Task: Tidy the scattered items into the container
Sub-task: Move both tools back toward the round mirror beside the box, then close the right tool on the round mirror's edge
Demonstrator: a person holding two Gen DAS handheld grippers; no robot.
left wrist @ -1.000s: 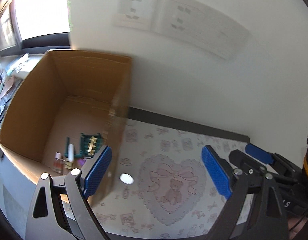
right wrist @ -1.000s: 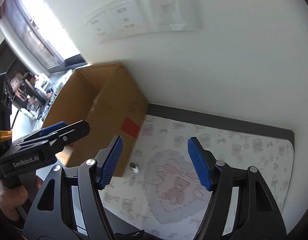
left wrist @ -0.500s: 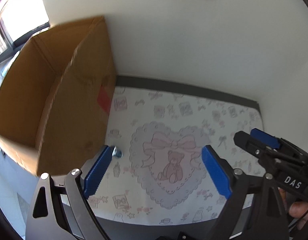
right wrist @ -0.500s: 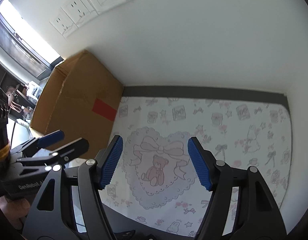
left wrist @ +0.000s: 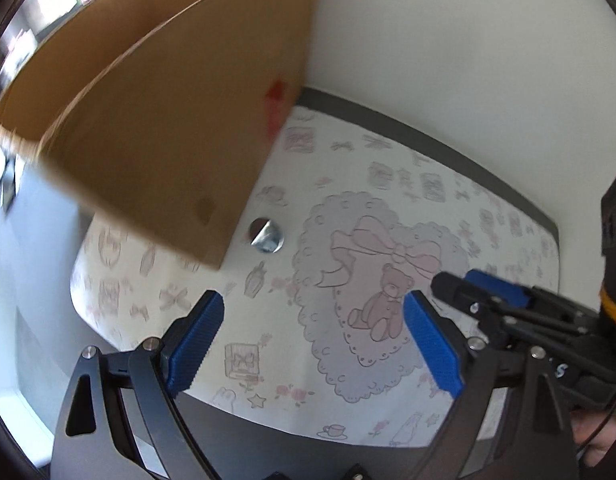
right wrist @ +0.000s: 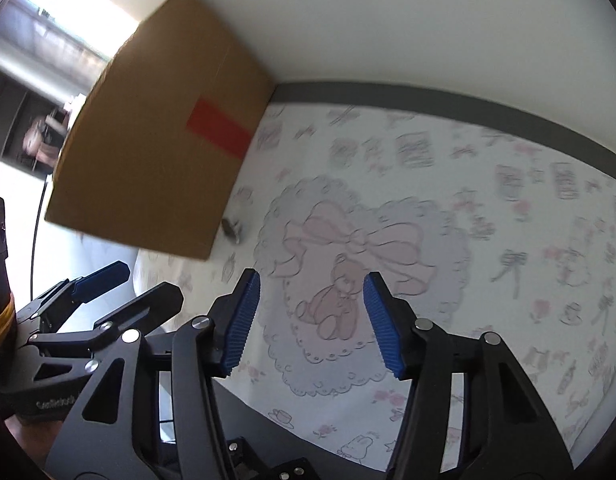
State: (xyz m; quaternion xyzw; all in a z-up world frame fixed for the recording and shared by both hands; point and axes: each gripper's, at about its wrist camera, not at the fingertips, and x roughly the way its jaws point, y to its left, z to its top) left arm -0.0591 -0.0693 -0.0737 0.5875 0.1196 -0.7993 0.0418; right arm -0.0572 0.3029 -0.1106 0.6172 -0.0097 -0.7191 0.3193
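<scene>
Cardboard box (left wrist: 168,128) beside small shiny item (left wrist: 266,235) on patterned mat (left wrist: 388,208); left gripper (left wrist: 314,340) fingers spread wide, right gripper (right wrist: 310,322) narrowing, both empty.

A white mat (left wrist: 388,200) printed with a pink bow-and-teddy heart (right wrist: 348,264) lay under and ahead of the fingers. Beyond it ran a dark table edge (right wrist: 468,100) and a white wall (left wrist: 448,40).
</scene>
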